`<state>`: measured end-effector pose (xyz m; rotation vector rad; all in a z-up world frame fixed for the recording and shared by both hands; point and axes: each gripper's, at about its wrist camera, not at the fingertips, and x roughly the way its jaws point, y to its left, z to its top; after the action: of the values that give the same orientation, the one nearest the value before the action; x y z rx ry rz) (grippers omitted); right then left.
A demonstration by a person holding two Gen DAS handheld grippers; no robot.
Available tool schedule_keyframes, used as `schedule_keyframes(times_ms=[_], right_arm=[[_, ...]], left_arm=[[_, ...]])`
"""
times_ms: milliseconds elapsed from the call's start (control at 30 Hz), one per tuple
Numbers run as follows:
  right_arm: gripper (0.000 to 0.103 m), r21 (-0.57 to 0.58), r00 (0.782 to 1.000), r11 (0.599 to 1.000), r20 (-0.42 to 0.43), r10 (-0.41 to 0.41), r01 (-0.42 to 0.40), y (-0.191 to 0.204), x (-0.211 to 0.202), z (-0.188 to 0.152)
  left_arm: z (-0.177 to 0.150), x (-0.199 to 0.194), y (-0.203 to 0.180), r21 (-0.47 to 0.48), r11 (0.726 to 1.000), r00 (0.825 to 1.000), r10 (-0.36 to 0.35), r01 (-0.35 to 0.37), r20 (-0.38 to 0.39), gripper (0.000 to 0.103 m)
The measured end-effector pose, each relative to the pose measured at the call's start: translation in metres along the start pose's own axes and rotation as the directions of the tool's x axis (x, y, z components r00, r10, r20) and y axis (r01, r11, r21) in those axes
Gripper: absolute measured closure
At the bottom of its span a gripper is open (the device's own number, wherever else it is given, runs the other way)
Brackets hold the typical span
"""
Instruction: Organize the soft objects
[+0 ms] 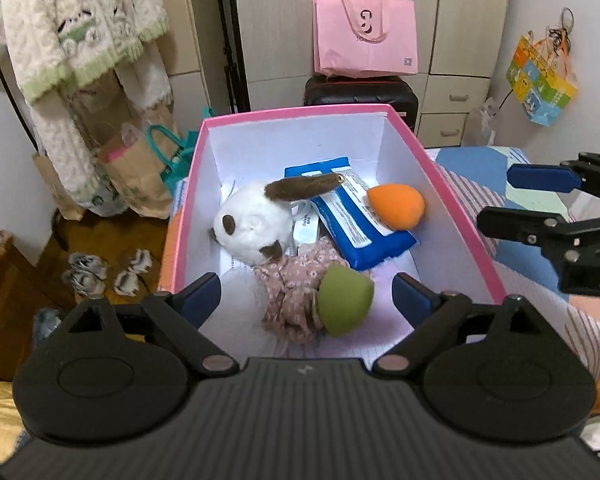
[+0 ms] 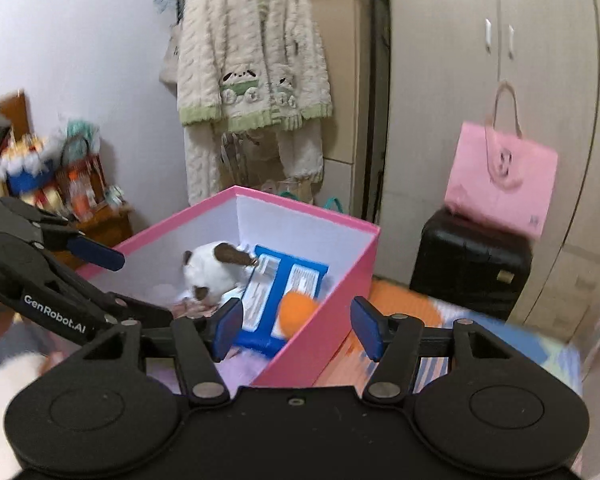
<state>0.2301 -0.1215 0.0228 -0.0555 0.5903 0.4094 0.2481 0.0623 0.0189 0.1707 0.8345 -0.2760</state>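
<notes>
Room: pale wardrobe doors (image 2: 500, 80) are standing behind a fluffy cream knit cardigan with green trim (image 2: 252, 64), which is hanging on the wall; a flat pink paper tote bag (image 1: 364, 34) is sitting on a ribbed black hard-shell suitcase (image 1: 360, 92).
Surface: a patchwork-printed striped bedspread (image 1: 480, 176) is carrying the box.
Box: a rigid pink cardboard box with smooth white inner walls (image 1: 296, 114) is standing open.
Contents: a fuzzy white plush dog with brown ears (image 1: 256, 224) is lying against a glossy blue plastic wipes packet (image 1: 364, 216); a smooth orange egg-shaped sponge (image 1: 396, 204) is resting on that packet; a crumpled pink floral fabric piece (image 1: 292, 300) is lying at the near end, with a matte green rounded sponge (image 1: 344, 300) touching it.
Left gripper (image 1: 306, 298): its blue-padded fingers are spreading wide above the box's near end, released and gripping nothing.
Right gripper (image 2: 296, 328): its blue pads are parting astride the box's pink side wall, not pressing it, empty.
</notes>
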Motion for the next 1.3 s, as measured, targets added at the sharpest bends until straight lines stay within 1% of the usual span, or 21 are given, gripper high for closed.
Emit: schedule_keyframes(times_ms=[100, 167, 200, 267, 300, 333, 400, 467, 500, 600, 667, 700, 800, 967, 1033, 1133, 1200, 1300], right_arm=[[0.037, 0.044, 1.000, 0.999, -0.009, 0.000, 0.000, -0.002, -0.013, -0.006], [0.031, 0.046, 1.000, 0.999, -0.002, -0.017, 0.017, 0.001, -0.023, -0.008], [0.026, 0.044, 1.000, 0.999, 0.005, -0.029, 0.029, 0.003, -0.029, -0.009], [0.025, 0.035, 0.999, 0.998, 0.027, -0.045, 0.044, 0.008, -0.043, -0.011], [0.023, 0.033, 0.998, 0.998, 0.034, -0.053, 0.051, 0.011, -0.050, -0.012], [0.014, 0.033, 0.997, 0.998, 0.038, -0.060, 0.059, 0.012, -0.054, -0.012], [0.002, 0.047, 0.996, 0.996, 0.041, -0.083, 0.081, 0.015, -0.064, -0.013], [0.001, 0.060, 0.991, 0.990, 0.039, -0.130, 0.127, 0.017, -0.073, -0.015], [0.001, 0.067, 0.984, 0.983, 0.032, -0.173, 0.170, 0.020, -0.077, -0.015], [0.000, 0.054, 0.956, 0.955, -0.004, -0.292, 0.292, 0.028, -0.086, -0.018], [0.000, 0.008, 0.944, 0.945, -0.024, -0.328, 0.328, 0.033, -0.092, -0.020], [0.000, 0.003, 0.938, 0.939, -0.020, -0.345, 0.345, 0.036, -0.097, -0.023], [0.000, 0.028, 0.918, 0.918, 0.017, -0.397, 0.396, 0.042, -0.111, -0.032], [0.000, 0.072, 0.890, 0.890, 0.048, -0.454, 0.450, 0.052, -0.131, -0.050], [0.000, 0.082, 0.880, 0.881, 0.053, -0.472, 0.467, 0.056, -0.137, -0.056], [0.000, 0.128, 0.879, 0.878, 0.062, -0.472, 0.462, 0.058, -0.148, -0.066], [0.000, 0.172, 0.879, 0.874, 0.068, -0.472, 0.455, 0.058, -0.154, -0.073], [0.000, 0.206, 0.871, 0.860, 0.057, -0.488, 0.468, 0.059, -0.160, -0.079]], left_arm=[[-0.003, -0.015, -0.009, 0.036, 0.999, 1.000, 0.007, -0.007, -0.017, 0.010], [-0.007, -0.024, -0.016, 0.071, 0.997, 0.999, 0.023, -0.020, -0.035, 0.010], [-0.011, -0.030, -0.020, 0.084, 0.996, 0.999, 0.038, -0.036, -0.029, 0.010], [-0.017, -0.042, -0.027, 0.093, 0.994, 0.998, 0.062, -0.061, 0.002, 0.010], [-0.021, -0.049, -0.031, 0.103, 0.993, 0.998, 0.061, -0.063, 0.023, 0.010], [-0.024, -0.055, -0.034, 0.111, 0.992, 0.998, 0.054, -0.059, 0.041, 0.010], [-0.030, -0.067, -0.039, 0.102, 0.993, 0.996, 0.046, -0.054, 0.078, 0.010], [-0.036, -0.079, -0.045, 0.092, 0.994, 0.992, 0.040, -0.051, 0.116, 0.010], [-0.039, -0.084, -0.047, 0.087, 0.995, 0.991, 0.034, -0.046, 0.132, 0.010], [-0.048, -0.097, -0.052, 0.055, 0.998, 0.986, 0.013, -0.022, 0.168, 0.010], [-0.053, -0.104, -0.053, 0.034, 0.999, 0.981, 0.001, -0.008, 0.192, 0.010], [-0.057, -0.107, -0.054, 0.020, 1.000, 0.978, 0.007, -0.012, 0.209, 0.010], [-0.066, -0.111, -0.057, -0.017, 0.999, 0.967, 0.046, -0.043, 0.252, 0.010], [-0.084, -0.115, -0.060, -0.072, 0.996, 0.954, 0.063, -0.044, 0.292, 0.009], [-0.090, -0.117, -0.063, -0.079, 0.996, 0.952, 0.063, -0.041, 0.301, 0.009], [-0.101, -0.121, -0.068, -0.103, 0.994, 0.942, 0.070, -0.038, 0.328, 0.009], [-0.106, -0.123, -0.072, -0.107, 0.993, 0.938, 0.085, -0.052, 0.337, 0.008], [-0.110, -0.127, -0.079, -0.100, 0.993, 0.936, 0.090, -0.060, 0.341, 0.007]])
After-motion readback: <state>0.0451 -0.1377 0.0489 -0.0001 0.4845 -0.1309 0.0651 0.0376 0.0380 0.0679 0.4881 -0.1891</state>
